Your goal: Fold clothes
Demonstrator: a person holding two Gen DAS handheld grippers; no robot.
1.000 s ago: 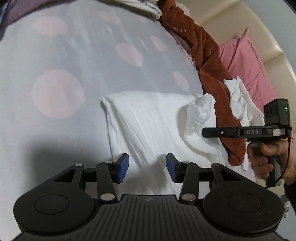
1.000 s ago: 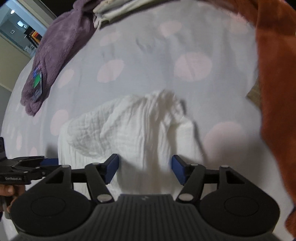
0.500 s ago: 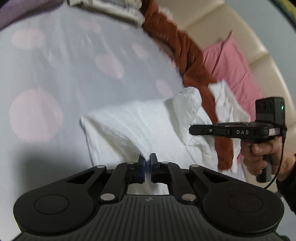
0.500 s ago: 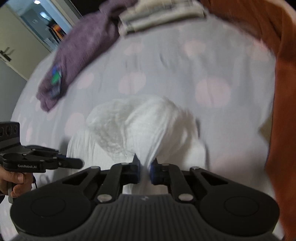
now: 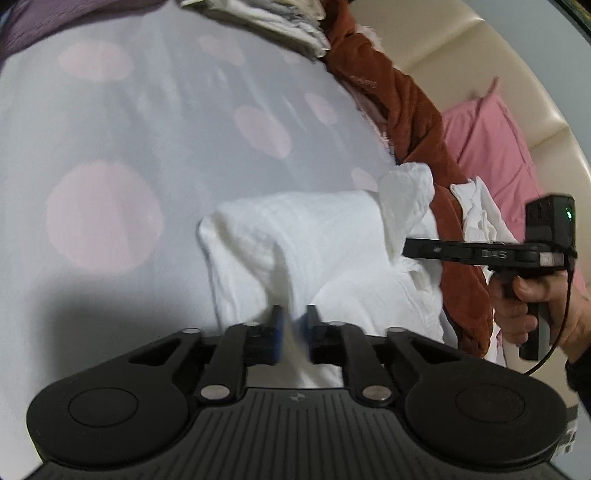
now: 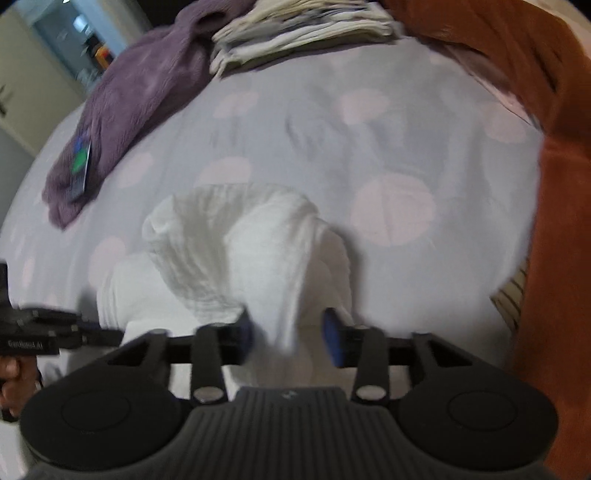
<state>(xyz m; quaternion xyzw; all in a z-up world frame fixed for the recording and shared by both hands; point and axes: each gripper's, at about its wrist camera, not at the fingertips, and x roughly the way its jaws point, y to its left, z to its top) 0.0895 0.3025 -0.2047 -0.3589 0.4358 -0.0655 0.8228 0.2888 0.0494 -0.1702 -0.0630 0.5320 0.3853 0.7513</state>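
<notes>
A white crinkled cloth (image 5: 314, 236) lies on the grey bedsheet with pink dots (image 5: 110, 147). My left gripper (image 5: 294, 334) is shut on the cloth's near edge and lifts it into a peak. In the right wrist view the same cloth (image 6: 258, 251) bulges up in a fold. My right gripper (image 6: 290, 338) stands open with a strip of the cloth hanging between its blue pads (image 6: 332, 341). The right gripper also shows in the left wrist view (image 5: 406, 251), its tip at the cloth's right end. The left gripper's body shows at the left edge of the right wrist view (image 6: 44, 332).
A rust-brown garment (image 5: 406, 122) runs along the right of the bed, over a pink pillow (image 5: 487, 147) and a beige headboard. A purple fleece (image 6: 140, 92) and a stack of folded light clothes (image 6: 295, 33) lie at the far edge.
Both grippers closed on the cloth's edge and lifted it. The left stays shut on it and has pulled it higher. The right gripper's jaws have since parted again.
</notes>
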